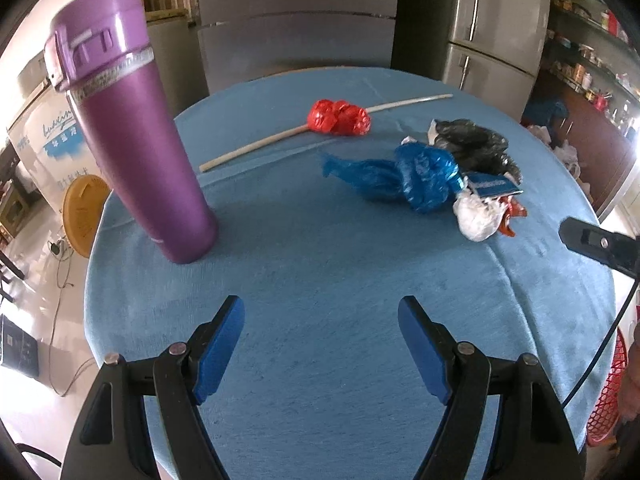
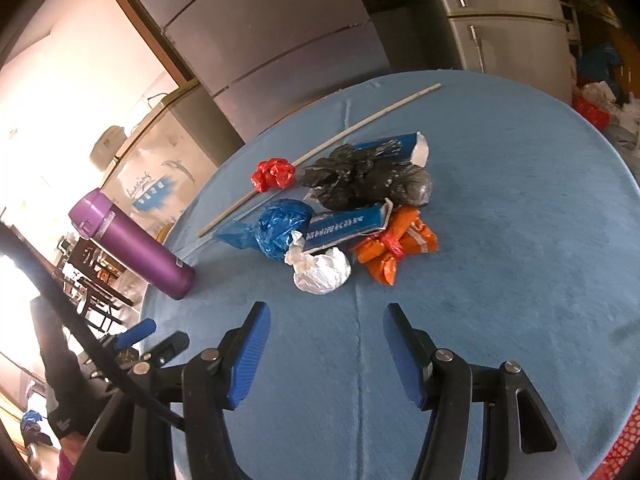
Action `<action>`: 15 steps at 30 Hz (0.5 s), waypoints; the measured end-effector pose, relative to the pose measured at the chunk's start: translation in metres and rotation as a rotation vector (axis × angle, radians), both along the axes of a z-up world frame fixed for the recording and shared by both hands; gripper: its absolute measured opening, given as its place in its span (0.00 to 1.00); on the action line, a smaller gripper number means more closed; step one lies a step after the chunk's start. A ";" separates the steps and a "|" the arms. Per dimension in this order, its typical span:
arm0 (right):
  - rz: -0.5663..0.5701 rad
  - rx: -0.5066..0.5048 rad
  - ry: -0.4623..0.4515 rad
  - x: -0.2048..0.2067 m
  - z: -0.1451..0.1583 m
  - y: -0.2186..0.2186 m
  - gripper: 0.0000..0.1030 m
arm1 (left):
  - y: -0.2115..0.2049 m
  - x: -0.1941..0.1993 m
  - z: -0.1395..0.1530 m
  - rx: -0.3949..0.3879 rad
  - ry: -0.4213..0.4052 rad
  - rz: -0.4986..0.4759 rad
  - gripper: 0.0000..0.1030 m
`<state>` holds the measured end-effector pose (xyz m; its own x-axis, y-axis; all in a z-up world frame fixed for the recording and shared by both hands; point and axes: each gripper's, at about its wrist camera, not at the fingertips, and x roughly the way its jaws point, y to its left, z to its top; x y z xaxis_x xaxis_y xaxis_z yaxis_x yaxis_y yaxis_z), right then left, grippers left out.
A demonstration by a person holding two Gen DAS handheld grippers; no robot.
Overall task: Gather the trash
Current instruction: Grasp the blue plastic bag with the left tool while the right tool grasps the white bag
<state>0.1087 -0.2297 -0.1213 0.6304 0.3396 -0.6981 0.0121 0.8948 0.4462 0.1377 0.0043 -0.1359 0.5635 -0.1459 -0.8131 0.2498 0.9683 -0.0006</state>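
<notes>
A heap of trash lies on the round table with a blue cloth (image 2: 500,200): a blue plastic bag (image 2: 280,228), a black bag (image 2: 360,178), a white crumpled bag (image 2: 322,270), an orange wrapper bundle (image 2: 394,246), blue cartons (image 2: 346,228) and a red bag (image 2: 274,174) beside a thin stick (image 2: 320,148). The left wrist view shows the same heap: the blue bag (image 1: 416,176), the black bag (image 1: 472,144), the white bag (image 1: 476,216), the red bag (image 1: 340,117). My left gripper (image 1: 320,344) is open and empty above the cloth, short of the heap. My right gripper (image 2: 326,352) is open and empty, just before the white bag.
A purple flask (image 1: 132,136) stands upright on the table's left side, also in the right wrist view (image 2: 132,246). Grey refrigerators (image 1: 488,28) stand behind the table. A red mesh basket (image 1: 608,396) is at the table's right edge. The right gripper's tip (image 1: 596,244) shows in the left wrist view.
</notes>
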 end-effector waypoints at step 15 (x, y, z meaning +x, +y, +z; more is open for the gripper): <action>0.030 -0.011 0.063 0.074 -0.045 0.029 0.59 | 0.013 0.009 -0.014 -0.008 0.041 0.018 0.77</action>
